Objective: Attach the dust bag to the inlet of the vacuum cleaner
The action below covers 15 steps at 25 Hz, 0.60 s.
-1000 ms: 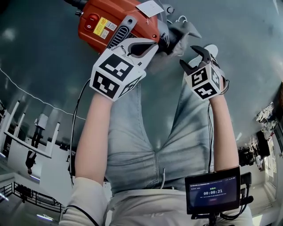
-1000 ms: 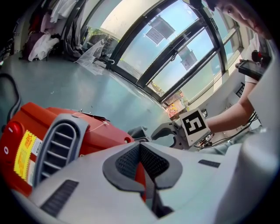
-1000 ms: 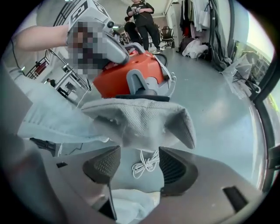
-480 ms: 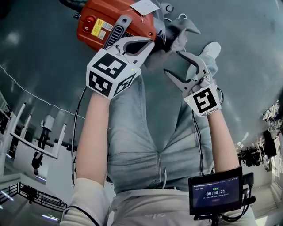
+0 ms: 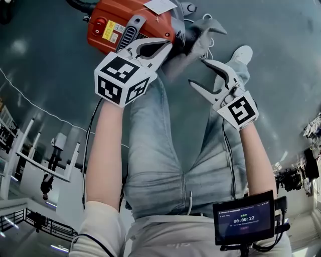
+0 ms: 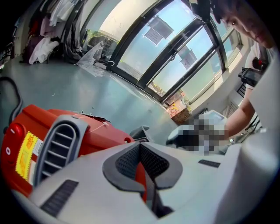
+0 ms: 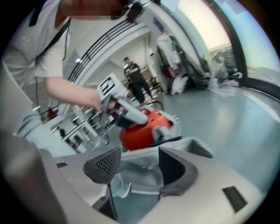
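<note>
Small screen point(image 5: 244, 217): the dark little display with a running timer sits nearest you, at your right hip.
Jeans point(image 5: 160, 165): pale blue denim runs away from you beneath both forearms. A white shoe point(image 5: 243, 52) shows past the right knee.
Left gripper point(image 5: 168, 46): its grey jaws are pressed together, with the tips against the vacuum's orange shell beside the ribbed grey vent point(image 5: 129, 34). In the left gripper view a red sliver shows between the pads. I can't tell whether that is a thin lip being pinched or just the shell behind.
Right gripper point(image 5: 198, 72): its jaws are spread wide and tilted, with the tips just short of the bag. In the right gripper view grey fabric lies in the gap, and neither pad presses on it.
Dust bag point(image 5: 198, 37): the limp grey fabric dust bag hangs crumpled off the vacuum's near-right end, just beyond both grippers. The inlet is hidden under the folds, so I can't say whether the mouth is seated.
Vacuum cleaner point(image 5: 125, 20): the orange hard-shell vacuum cleaner lies on the glossy grey-green floor point(image 5: 60, 75). It carries a yellow label point(image 5: 109, 30) and a white tag point(image 5: 161, 5).
Risk, bag: if you close the right gripper on loose cloth rather than the mouth's rim, the fabric likely bunches and the mouth goes on crooked.
Risk, body: the left gripper bears on smooth shell with its tips only. A hard push from the right could slide the vacuum away on that slick floor.
</note>
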Tool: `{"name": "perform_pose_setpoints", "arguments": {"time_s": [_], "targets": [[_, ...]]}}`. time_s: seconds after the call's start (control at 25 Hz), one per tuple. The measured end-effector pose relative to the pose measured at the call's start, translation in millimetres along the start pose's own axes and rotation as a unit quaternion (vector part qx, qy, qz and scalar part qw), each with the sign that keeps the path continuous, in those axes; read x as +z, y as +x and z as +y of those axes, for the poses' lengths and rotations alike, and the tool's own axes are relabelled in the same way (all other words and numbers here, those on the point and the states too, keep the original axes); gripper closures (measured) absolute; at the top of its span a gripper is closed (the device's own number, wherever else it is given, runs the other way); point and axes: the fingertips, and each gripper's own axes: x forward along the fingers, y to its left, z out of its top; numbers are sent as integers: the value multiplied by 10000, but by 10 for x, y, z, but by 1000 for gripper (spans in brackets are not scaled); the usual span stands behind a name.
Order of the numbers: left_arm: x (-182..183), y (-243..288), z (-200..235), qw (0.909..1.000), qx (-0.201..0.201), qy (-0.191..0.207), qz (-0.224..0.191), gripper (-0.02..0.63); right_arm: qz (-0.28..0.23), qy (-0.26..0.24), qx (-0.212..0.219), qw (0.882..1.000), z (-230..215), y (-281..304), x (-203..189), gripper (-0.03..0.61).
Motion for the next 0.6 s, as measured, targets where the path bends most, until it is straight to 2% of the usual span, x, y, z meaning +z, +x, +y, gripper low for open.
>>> {"name": "perform_pose_setpoints", "arguments": {"time_s": [0.08,0.12,0.16,0.2,0.24,0.32,0.4,0.48,0.52,0.56,0.6], "targets": [[-27,11,8,10000,-27,-31,22,609,-442,1249,-482,9900,-506,-217,100,296],[-33,7,9,10000,-25,-47,26,610,-533,1942,-393,9787,-749,-252,66,296],[-29,0,13,10000,-3,-54,15,609,-537,2596,-87,9642,-929,-210,14,296],[-22,-7,15,10000,35,-49,-6,609,-491,3084,241,9497,-1057,-119,-29,296],[-15,-15,15,10000,78,-35,-26,610,-445,3334,412,9408,-1176,-24,-52,298],[-5,-23,8,9999,131,-2,-48,609,-630,3226,401,9436,-1475,73,94,298],[5,-16,-1,9999,134,14,-59,609,-1378,2973,227,9445,-1876,-22,518,297],[17,4,8,9999,141,37,-87,611,-2267,2930,152,9287,-2230,-228,1049,297],[18,15,21,9998,161,51,-104,609,-2532,2950,232,9211,-2316,-298,1287,296],[13,23,33,9997,188,61,-116,609,-2590,2944,352,9192,-2330,-326,1462,297],[4,30,40,9997,211,67,-120,609,-2447,2899,456,9241,-2286,-328,1551,296]]}}
